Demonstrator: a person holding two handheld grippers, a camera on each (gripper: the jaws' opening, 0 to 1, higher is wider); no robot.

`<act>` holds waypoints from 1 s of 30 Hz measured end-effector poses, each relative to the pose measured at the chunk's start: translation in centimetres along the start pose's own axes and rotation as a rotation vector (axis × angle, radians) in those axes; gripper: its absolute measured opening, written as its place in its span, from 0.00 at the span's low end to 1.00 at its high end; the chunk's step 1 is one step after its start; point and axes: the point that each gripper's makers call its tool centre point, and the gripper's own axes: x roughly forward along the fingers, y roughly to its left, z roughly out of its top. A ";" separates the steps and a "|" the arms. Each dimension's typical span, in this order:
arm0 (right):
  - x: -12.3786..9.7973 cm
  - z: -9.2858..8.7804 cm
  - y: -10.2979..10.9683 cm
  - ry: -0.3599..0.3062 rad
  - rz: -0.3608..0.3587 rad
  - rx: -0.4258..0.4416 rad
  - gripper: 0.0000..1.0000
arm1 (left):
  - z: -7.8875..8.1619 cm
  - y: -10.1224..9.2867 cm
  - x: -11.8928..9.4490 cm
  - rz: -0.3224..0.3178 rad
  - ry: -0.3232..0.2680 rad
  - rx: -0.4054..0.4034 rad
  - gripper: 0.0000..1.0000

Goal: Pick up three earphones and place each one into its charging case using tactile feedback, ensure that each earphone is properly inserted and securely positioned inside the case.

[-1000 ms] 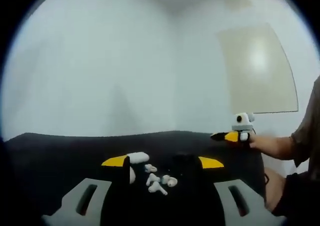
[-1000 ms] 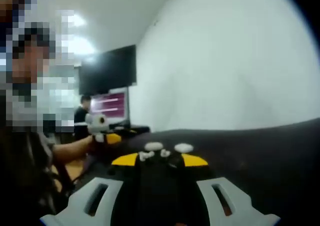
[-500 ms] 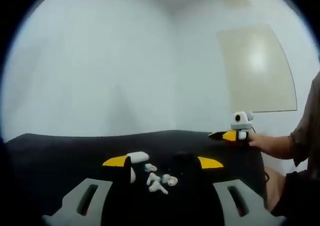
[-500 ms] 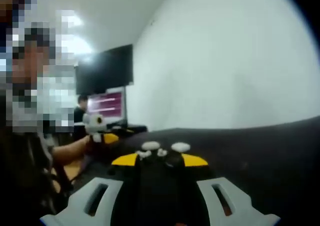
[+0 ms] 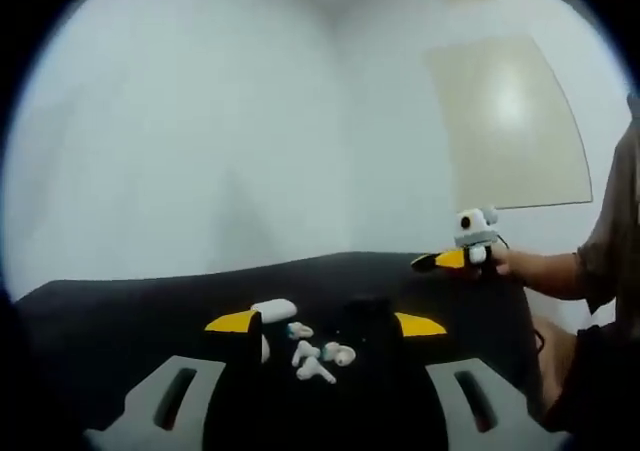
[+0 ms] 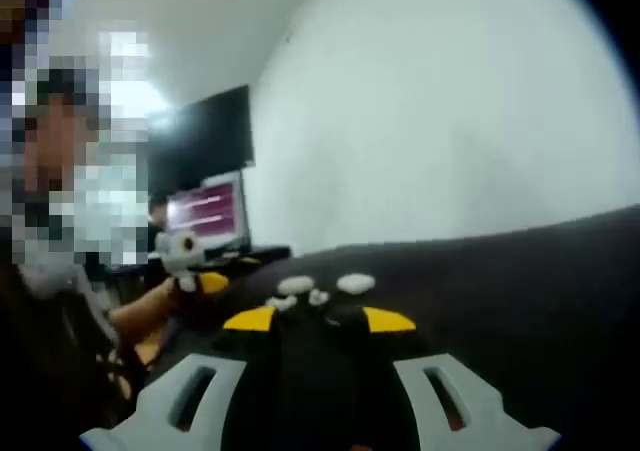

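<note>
Several white earphones (image 5: 316,357) lie loose on the black table (image 5: 120,311), just beyond my left gripper (image 5: 326,324), which is open with nothing between its yellow-tipped jaws. A white charging case (image 5: 275,311) sits behind them by the left jaw tip. A dark case (image 5: 368,316) shows faintly to their right. In the right gripper view, two white cases (image 6: 293,285) (image 6: 354,283) and small earphones (image 6: 318,297) lie past my right gripper (image 6: 319,319), also open and empty. A hand holds the right gripper (image 5: 455,259) above the table's far right.
The table's back edge meets a plain white wall (image 5: 200,151) with a beige panel (image 5: 510,121). In the right gripper view a dark monitor (image 6: 210,211) with a lit screen stands at the left, a person sits near it, and the left gripper (image 6: 190,279) is held low at the left.
The right gripper has risen slightly and its view has rolled a little. The left gripper view has shifted slightly. Earphones and cases lie as before, and both grippers stay open.
</note>
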 end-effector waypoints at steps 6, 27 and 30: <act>1.3 1.0 -1.4 0.047 -0.060 -0.028 0.33 | -0.1 0.1 0.0 -0.002 0.011 -0.001 0.49; 5.2 1.6 -2.3 -0.053 -0.001 0.027 0.33 | -0.5 0.7 -0.1 0.002 0.022 0.034 0.49; 4.8 1.4 -3.5 -0.034 -0.042 0.037 0.33 | -0.6 0.8 -0.1 0.003 0.029 0.040 0.49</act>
